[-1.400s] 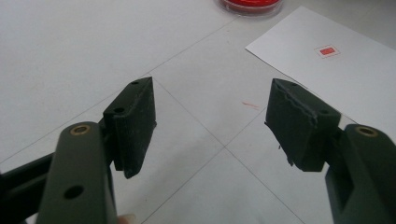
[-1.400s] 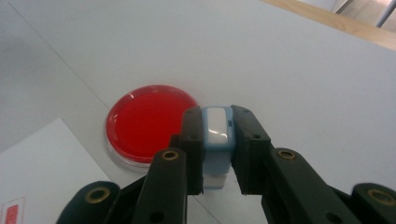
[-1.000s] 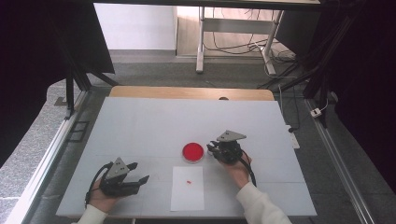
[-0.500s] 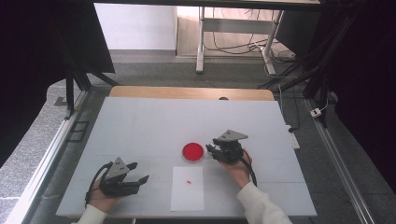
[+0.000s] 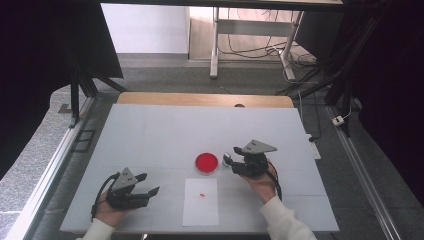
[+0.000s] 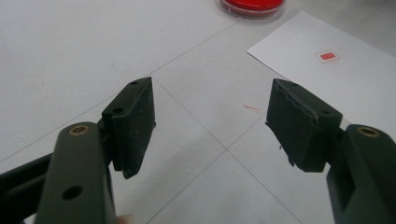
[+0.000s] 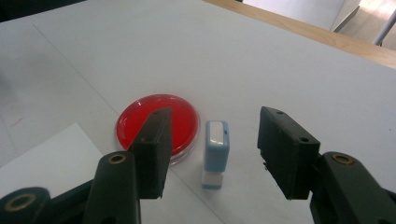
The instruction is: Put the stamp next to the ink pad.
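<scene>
Pale-blue stamp (image 7: pixel 216 154) upright between just-opened right gripper (image 7: pixel 212 154) jaws, ungripped; red ink pad (image 7: pixel 158 125) partly hidden; left gripper (image 6: pixel 210 126) empty, agape

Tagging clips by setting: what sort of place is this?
Most likely a lab or data-recording station, not a home. A bare white table sits inside a dark metal frame, with loose cables on the floor behind. The props are few: a red ink pad, a small stamp and a paper sheet.

Three things crowd the near middle of the white table (image 5: pixel 150 135): a round red ink pad (image 5: pixel 206 163), a small upright blue stamp (image 5: pixel 227 158) just beside it, and a flat white paper sheet (image 5: pixel 201 202); the surrounding surface lies open.
</scene>
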The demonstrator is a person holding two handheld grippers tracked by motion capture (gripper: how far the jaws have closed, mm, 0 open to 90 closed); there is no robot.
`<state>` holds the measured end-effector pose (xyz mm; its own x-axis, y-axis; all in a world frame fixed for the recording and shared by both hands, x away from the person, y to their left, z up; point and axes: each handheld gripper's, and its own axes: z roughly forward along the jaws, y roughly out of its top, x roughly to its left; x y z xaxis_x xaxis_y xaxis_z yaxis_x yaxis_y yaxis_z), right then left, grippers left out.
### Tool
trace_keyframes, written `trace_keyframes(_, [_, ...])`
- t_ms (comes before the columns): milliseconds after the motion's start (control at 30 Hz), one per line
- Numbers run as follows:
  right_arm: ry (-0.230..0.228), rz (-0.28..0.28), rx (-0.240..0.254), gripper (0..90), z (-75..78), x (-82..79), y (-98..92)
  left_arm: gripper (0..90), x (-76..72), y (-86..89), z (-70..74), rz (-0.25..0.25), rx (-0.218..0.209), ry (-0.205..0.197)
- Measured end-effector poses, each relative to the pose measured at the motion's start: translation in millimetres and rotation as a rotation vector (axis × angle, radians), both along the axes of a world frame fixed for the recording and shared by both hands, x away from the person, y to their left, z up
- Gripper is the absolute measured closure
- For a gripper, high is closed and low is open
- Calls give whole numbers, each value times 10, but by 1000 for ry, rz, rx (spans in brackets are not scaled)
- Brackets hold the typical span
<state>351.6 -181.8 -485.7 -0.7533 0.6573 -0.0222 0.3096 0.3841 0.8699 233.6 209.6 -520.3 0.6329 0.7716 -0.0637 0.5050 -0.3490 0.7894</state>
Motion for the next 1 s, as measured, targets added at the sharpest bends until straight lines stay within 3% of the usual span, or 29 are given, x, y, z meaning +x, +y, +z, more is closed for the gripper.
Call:
trace_keyframes(267, [-42,2,18,442,52,-218,-281,324,20,-21,5,-12,-11,-2])
trace_keyframes(667, [-70,-46,0,433,-88,-585,-867,315,21,-10,17,-6,-33,-2])
trace_keyframes(1000, [-94,-67,-43,429,-201,-673,-1259,315,28,-16,7,0,-21,-5])
